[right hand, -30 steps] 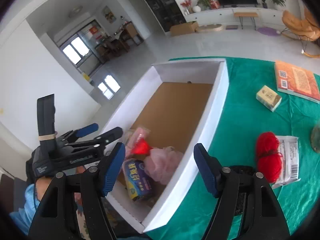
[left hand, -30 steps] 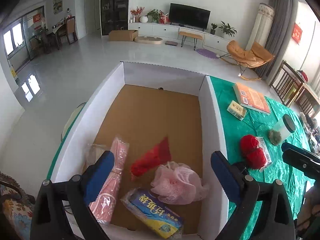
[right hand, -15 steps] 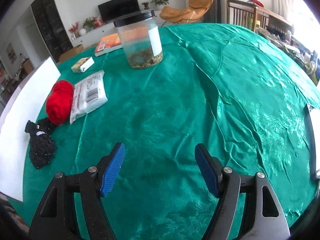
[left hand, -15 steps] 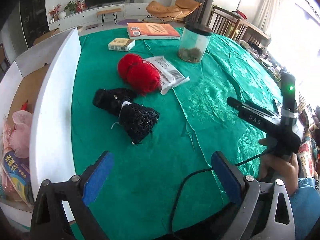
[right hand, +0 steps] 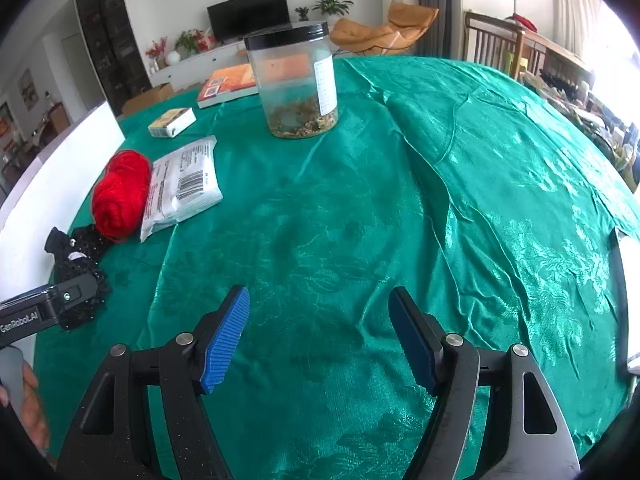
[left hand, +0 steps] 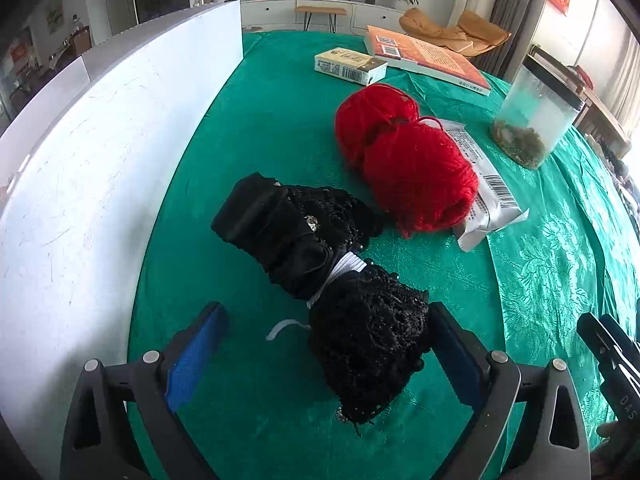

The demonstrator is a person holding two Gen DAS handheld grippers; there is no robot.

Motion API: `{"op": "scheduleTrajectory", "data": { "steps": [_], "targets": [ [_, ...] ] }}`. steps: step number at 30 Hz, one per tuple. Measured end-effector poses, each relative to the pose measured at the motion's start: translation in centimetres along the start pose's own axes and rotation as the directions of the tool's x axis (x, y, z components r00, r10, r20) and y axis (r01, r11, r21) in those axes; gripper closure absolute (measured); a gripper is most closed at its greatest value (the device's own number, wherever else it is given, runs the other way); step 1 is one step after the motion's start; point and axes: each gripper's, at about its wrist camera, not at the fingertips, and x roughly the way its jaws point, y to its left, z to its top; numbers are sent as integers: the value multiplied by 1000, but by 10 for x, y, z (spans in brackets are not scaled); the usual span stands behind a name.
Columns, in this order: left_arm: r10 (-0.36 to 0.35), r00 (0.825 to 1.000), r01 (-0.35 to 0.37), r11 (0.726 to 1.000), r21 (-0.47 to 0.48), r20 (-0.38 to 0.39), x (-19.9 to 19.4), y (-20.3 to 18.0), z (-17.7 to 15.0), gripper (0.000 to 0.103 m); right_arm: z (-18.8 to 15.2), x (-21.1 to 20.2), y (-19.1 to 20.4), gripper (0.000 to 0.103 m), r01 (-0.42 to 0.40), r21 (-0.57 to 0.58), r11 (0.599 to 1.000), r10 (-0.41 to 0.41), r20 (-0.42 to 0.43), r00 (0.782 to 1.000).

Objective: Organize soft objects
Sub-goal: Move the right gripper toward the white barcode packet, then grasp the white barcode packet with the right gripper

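A black lace bundle (left hand: 312, 248) tied with a white band lies on the green tablecloth beside the white box wall (left hand: 100, 152). My left gripper (left hand: 326, 312) is open and low over it. The bundle's near end sits between the jaws, close against the right pad (left hand: 456, 356). Two balls of red yarn (left hand: 408, 168) rest just beyond the bundle. In the right wrist view the yarn (right hand: 120, 192) and the black bundle (right hand: 80, 248) are at far left. My right gripper (right hand: 318, 300) stands open over bare cloth, nothing between its fingers.
A silver packet (left hand: 484, 196) lies against the yarn. Further back stand a clear jar with a black lid (right hand: 296, 84), an orange book (left hand: 428, 56) and a small carton (left hand: 350, 66). Wrinkled green cloth (right hand: 480, 200) stretches to the right.
Both grippers swung away from above the box to the table. The left one then dropped closer, bringing the black bundle between its jaws. The right one has held still lately.
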Motion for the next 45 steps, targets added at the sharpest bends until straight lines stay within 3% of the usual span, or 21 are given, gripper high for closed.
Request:
{"op": "scheduleTrajectory", "data": {
  "steps": [13, 16, 18, 22, 27, 31, 34, 39, 42, 45],
  "targets": [
    [15, 995, -24, 997, 79, 103, 6, 5, 2, 0, -1, 10, 4, 24, -26, -10, 1000, 25, -45, 999],
    [10, 995, -18, 996, 83, 101, 6, 5, 2, 0, 8, 9, 11, 24, -141, -19, 990, 140, -33, 990],
    [7, 995, -16, 996, 85, 101, 7, 5, 3, 0, 24, 13, 21, 24, -175, -46, 984, 174, -12, 985],
    [9, 995, -17, 996, 86, 101, 7, 5, 3, 0, 67, 43, 54, 24, -245, -149, 958, 237, -70, 969],
    [10, 995, -19, 996, 86, 101, 7, 4, 3, 0, 85, 86, 112, 24, -297, -313, 902, 228, -240, 944],
    [8, 995, -17, 996, 87, 100, 7, 5, 3, 0, 82, 105, 143, 20, -221, -426, 877, 116, -258, 959],
    [8, 995, -17, 996, 87, 100, 7, 5, 3, 0, 83, 101, 132, 30, -203, -349, 915, 119, -248, 961],
    [9, 995, -18, 996, 87, 100, 7, 5, 3, 0, 50, 63, 83, 30, -185, -288, 940, 109, -260, 959],
    [13, 995, -22, 996, 90, 100, 7, 5, 3, 0, 25, 36, 40, 30, -128, -276, 953, 58, -247, 967],
    [15, 995, -25, 996, 91, 99, 7, 4, 3, 0, 31, 33, -5, 29, -53, -196, 979, 7, -231, 973]
  ]
}}
